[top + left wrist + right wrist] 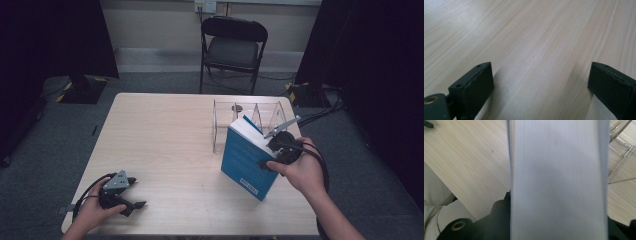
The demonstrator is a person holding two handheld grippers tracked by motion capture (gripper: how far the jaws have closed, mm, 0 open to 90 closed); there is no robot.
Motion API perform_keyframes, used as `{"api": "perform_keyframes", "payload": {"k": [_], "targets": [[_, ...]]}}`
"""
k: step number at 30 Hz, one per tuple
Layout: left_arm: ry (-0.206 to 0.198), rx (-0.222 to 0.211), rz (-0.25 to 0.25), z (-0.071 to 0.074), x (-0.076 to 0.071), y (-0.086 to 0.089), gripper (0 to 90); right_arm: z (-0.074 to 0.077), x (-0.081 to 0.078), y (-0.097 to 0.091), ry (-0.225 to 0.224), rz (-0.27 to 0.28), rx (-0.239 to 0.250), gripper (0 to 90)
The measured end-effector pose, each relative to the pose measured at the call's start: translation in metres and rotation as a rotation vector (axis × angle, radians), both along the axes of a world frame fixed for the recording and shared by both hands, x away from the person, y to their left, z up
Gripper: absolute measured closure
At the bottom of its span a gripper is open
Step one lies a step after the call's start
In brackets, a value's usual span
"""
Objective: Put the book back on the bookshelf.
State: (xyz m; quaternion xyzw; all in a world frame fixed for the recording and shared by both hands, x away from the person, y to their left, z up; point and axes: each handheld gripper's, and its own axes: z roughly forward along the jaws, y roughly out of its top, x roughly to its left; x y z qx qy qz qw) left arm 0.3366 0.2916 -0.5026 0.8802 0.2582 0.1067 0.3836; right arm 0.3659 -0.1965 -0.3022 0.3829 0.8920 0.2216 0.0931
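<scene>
We hold the book [247, 157] in our right gripper [274, 150], whose jaws close on its thickness; in the right gripper view the white page edge [557, 180] rises straight up between them. The book stands tilted, its blue cover facing left, its lower corner near the desk [165, 145]. The clear rack [248, 116] sits just behind the book, beyond the right jaws. Our left gripper [131, 199] rests on the desk, well apart from the book, its 2 jaws spread wide with bare wood between them in the left gripper view [540, 82].
</scene>
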Motion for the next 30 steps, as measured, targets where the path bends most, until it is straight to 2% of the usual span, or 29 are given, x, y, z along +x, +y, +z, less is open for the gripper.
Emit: {"api": "perform_keyframes", "payload": {"k": [8, 12, 14, 18, 21, 26, 27, 30], "targets": [[-0.006, -0.001, -0.001, -0.0003, 0.0002, 0.0001, 5.7, -0.0007, 0.0017, -0.0012, 0.0, -0.005, 0.007, 59.4], [-0.006, -0.002, 0.0, -0.0004, 0.0001, 0.0001, 5.7, -0.0012, 0.0018, -0.0016, 0.017, -0.057, 0.041, 58.1], [-0.005, -0.002, 0.0, -0.0003, 0.0001, 0.0001, 5.7, -0.0012, 0.0026, -0.0013, 0.019, -0.071, 0.042, 57.8], [-0.006, -0.002, 0.0, -0.0003, 0.0001, 0.0001, 5.7, -0.0012, 0.003, -0.0012, 0.019, -0.059, 0.033, 57.6], [-0.006, -0.002, 0.0, -0.0003, 0.0001, 0.0001, 5.7, -0.0014, 0.0025, 0.0, -0.001, -0.033, -0.019, 54.2], [-0.005, -0.002, 0.001, -0.0004, -0.0001, 0.0001, 5.7, -0.0008, 0.0023, 0.0015, 0.009, -0.004, -0.035, 57.3], [-0.005, -0.002, 0.001, -0.0004, -0.0001, 0.0001, 5.7, -0.0009, 0.0015, 0.0028, -0.002, 0.01, -0.043, 57.3], [-0.004, -0.003, 0.002, -0.0004, -0.0001, 0.0001, 5.8, -0.0004, 0.0012, 0.0043, 0.012, 0.006, -0.044, 56.7]]}}
